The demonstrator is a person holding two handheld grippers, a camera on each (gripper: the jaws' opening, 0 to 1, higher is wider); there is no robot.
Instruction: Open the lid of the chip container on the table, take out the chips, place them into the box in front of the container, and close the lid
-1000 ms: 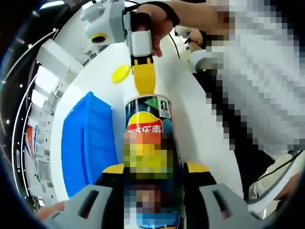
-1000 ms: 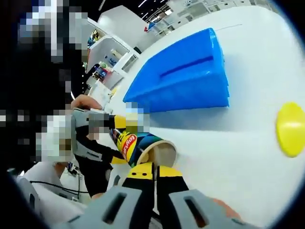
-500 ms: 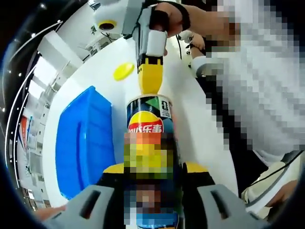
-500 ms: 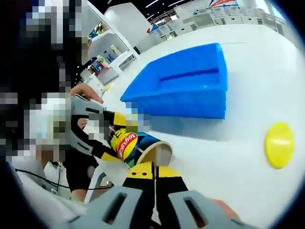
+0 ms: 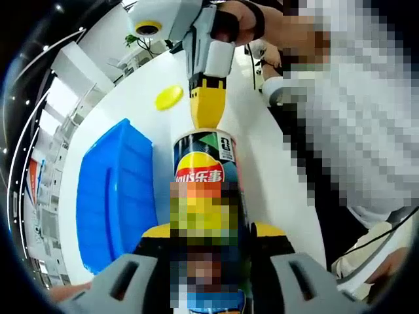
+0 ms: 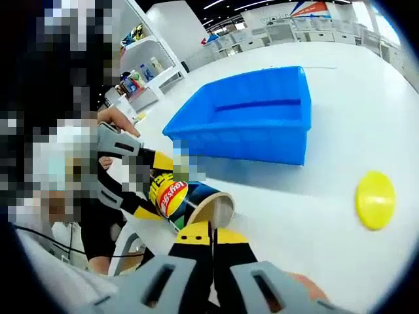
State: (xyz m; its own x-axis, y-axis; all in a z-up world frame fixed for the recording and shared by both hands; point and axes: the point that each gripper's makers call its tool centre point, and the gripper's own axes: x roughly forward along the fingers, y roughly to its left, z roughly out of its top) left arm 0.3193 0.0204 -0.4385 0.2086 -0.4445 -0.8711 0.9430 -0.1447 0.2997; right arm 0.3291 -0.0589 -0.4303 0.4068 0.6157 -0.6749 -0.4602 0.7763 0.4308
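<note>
Left gripper (image 5: 208, 239): fingers clamped around chip can (image 5: 204, 176), can lidless, tilted over white desk (image 5: 262, 150). Right gripper (image 6: 211, 237): fingers pressed together at can mouth; contents cannot be told. Yellow lid (image 6: 375, 199) at 3 o'clock. Blue box (image 6: 252, 121) at 12 o'clock.

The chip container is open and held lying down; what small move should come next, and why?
Probably slide the shut right gripper into the container's open mouth. The left gripper clamps the container, the yellow lid lies on the table, and the blue box seems empty, so no chips are out.
</note>
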